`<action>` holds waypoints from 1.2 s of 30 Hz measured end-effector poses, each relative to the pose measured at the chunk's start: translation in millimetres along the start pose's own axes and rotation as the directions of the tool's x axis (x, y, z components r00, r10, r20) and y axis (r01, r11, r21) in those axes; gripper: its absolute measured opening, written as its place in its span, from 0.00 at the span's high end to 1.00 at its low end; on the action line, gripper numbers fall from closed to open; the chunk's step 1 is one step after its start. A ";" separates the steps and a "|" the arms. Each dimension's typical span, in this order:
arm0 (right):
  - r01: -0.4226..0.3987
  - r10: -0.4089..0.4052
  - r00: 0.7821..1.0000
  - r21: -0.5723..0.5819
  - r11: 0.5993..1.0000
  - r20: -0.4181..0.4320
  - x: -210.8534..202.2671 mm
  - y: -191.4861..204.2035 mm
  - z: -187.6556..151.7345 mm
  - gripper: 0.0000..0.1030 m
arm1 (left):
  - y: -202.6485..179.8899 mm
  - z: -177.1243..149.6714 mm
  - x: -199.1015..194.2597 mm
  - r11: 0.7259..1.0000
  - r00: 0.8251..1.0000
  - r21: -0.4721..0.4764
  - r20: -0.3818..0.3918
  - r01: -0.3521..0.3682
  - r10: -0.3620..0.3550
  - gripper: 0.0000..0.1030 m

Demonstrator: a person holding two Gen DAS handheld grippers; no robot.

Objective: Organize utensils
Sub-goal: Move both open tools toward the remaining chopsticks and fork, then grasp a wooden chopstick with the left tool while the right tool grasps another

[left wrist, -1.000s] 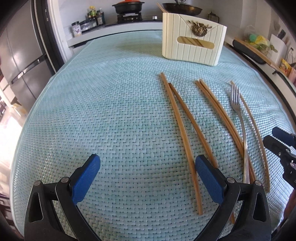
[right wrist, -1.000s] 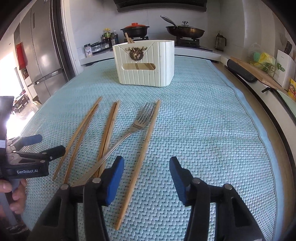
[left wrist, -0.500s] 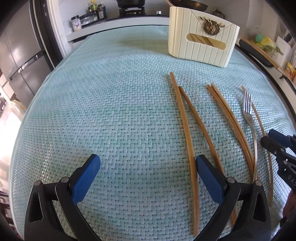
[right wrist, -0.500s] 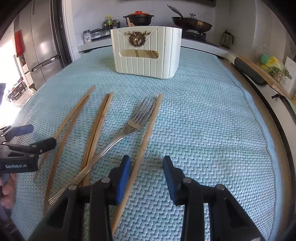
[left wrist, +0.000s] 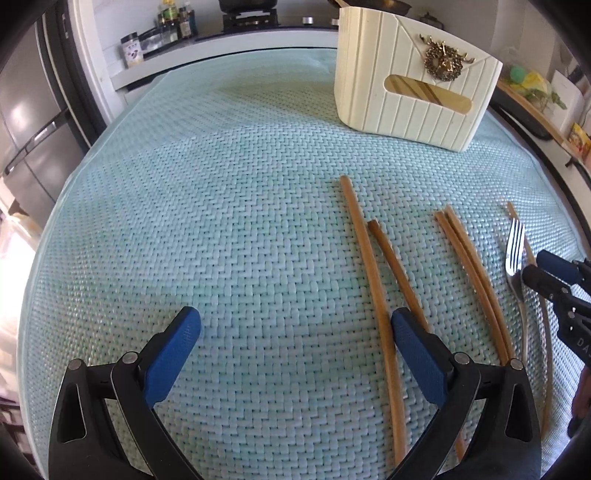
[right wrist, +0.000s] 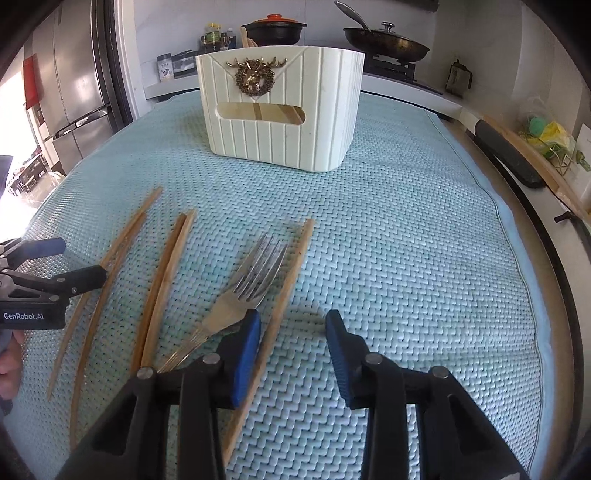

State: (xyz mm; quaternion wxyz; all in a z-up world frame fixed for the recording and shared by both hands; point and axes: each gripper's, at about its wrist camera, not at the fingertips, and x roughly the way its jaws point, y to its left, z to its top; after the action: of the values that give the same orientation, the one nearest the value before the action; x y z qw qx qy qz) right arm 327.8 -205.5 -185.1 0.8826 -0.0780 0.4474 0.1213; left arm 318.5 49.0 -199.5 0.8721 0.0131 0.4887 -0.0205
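Right gripper [right wrist: 291, 328]: jaws narrowed, having just been closing, with a gap left between the blue pads; nothing is pinched. It hangs just above the mat, its left pad over the neck of the fork and close beside the single chopstick.
Left gripper [left wrist: 295, 332]: jaws wide apart and empty, low over the mat. Its right pad sits over the near part of the leftmost chopstick pair; bare mat lies between the pads.
Fork [right wrist: 255, 273]: metal, flat on the mat, tines pointing far towards the holder, handle running near and left under the right gripper.
Single chopstick [right wrist: 291, 273]: wooden, lying just right of the fork, almost alongside it.
Middle chopstick pair [right wrist: 166, 273]: two sticks lying together, left of the fork.
Left chopstick pair [left wrist: 369, 258]: two sticks, far ends apart and uneven, running near under the left gripper.
Utensil holder [right wrist: 280, 107]: cream ribbed box standing upright at the far middle of the mat, well apart from the loose utensils, with a brass stag ornament on its front.
Holder contents: wooden pieces show through the front slot [right wrist: 260, 111], and one wooden end pokes above the rim; what else is inside cannot be told.
Mat [right wrist: 406, 240]: pale blue woven cloth covering the table.
Far counter: a red-lidded pot [right wrist: 275, 27] and a frying pan [right wrist: 386, 42] on the stove.
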 end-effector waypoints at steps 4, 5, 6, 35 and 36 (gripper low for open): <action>-0.002 0.003 1.000 0.019 1.000 -0.011 7.5 -10.0 8.5 0.64 | 6.3 9.0 5.9 1.000 1.000 -0.004 -0.003 -0.001 0.001 0.00; -0.003 0.003 1.000 0.022 1.000 -0.012 9.0 -12.3 10.3 0.64 | 11.2 15.2 9.8 1.000 1.000 -0.005 -0.003 -0.001 0.001 0.00; -0.004 0.004 1.000 0.024 1.000 -0.014 10.1 -14.1 12.0 0.64 | 12.9 17.5 11.4 1.000 1.000 -0.007 -0.003 -0.003 0.003 0.00; -0.037 0.039 0.999 0.060 0.998 -0.023 40.3 -36.8 58.2 0.93 | -14.5 84.5 39.0 0.993 0.993 0.020 0.009 0.117 -0.118 0.95; -0.048 0.049 0.999 0.075 0.996 -0.020 40.1 -39.9 58.2 0.93 | -10.8 85.2 39.2 0.991 0.991 0.001 0.012 0.135 -0.135 0.95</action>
State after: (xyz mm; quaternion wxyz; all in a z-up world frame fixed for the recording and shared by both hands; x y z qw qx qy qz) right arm 406.8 -223.6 -182.2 0.8768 -0.0353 0.4630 0.1250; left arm 410.9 33.6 -188.5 0.8717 -0.0201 0.4832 -0.0794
